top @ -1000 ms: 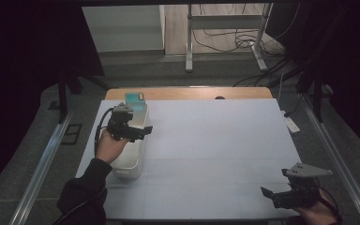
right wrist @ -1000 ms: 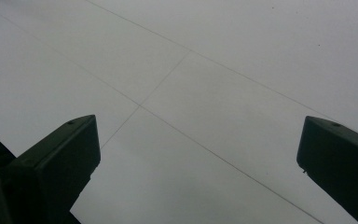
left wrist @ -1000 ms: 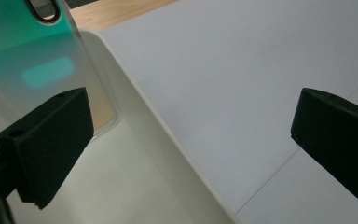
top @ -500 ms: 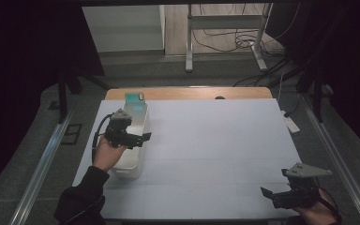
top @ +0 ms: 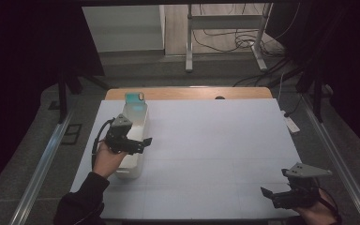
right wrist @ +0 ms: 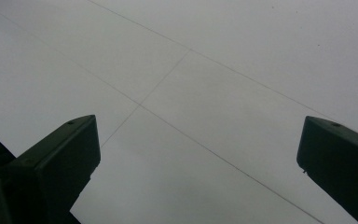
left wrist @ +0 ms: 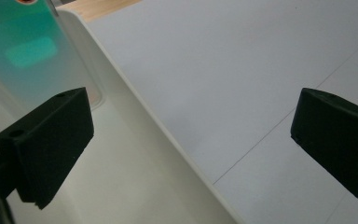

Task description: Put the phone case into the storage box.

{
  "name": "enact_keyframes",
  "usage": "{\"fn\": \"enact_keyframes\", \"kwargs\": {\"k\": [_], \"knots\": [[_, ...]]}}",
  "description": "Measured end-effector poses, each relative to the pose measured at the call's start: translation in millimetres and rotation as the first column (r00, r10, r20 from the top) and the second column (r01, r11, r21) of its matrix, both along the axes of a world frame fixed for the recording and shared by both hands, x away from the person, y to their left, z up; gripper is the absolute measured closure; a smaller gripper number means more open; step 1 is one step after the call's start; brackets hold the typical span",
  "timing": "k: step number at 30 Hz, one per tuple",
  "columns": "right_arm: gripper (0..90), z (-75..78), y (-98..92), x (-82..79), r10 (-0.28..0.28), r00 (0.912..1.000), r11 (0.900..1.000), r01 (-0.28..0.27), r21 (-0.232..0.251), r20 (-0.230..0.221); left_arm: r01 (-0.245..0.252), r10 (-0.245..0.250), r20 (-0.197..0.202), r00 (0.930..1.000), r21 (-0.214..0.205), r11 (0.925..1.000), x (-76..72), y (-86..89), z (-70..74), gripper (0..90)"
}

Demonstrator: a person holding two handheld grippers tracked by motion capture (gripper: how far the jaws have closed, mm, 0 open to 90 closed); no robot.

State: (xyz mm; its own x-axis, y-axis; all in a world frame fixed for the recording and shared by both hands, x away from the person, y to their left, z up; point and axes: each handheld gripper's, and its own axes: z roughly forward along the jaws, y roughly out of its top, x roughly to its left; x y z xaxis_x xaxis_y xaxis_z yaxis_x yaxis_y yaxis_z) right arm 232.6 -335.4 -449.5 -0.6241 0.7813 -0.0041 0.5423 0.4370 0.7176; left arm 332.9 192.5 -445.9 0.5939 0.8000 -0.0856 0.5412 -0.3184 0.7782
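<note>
Hovering left gripper (top: pixel 146 140) released above white tray (top: pixel 139 167), right gripper (top: pixel 265 192) released, table (top: pixel 215 140)

Dim room, evenly lit table (top: pixel 206 140); soft shadows, near claws blurred

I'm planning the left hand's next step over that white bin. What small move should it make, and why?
Probably ease the left gripper forward and down toward the teal phone standing at the far end of the white bin. Its fingers are spread wide and hold nothing, one over the bin, the other over the table.
</note>
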Motion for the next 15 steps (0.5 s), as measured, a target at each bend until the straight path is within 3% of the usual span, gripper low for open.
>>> {"fn": "enact_keyframes", "kwargs": {"k": [15], "knots": [[0.0,-0.4,0.6,1.0,-0.023,0.9997,0.9996,0.023,-0.018,-0.007,-0.009,0.009,0.017,0.9998,-0.014,0.9999,-18.4,-0.3,0.0,0.3]]}}
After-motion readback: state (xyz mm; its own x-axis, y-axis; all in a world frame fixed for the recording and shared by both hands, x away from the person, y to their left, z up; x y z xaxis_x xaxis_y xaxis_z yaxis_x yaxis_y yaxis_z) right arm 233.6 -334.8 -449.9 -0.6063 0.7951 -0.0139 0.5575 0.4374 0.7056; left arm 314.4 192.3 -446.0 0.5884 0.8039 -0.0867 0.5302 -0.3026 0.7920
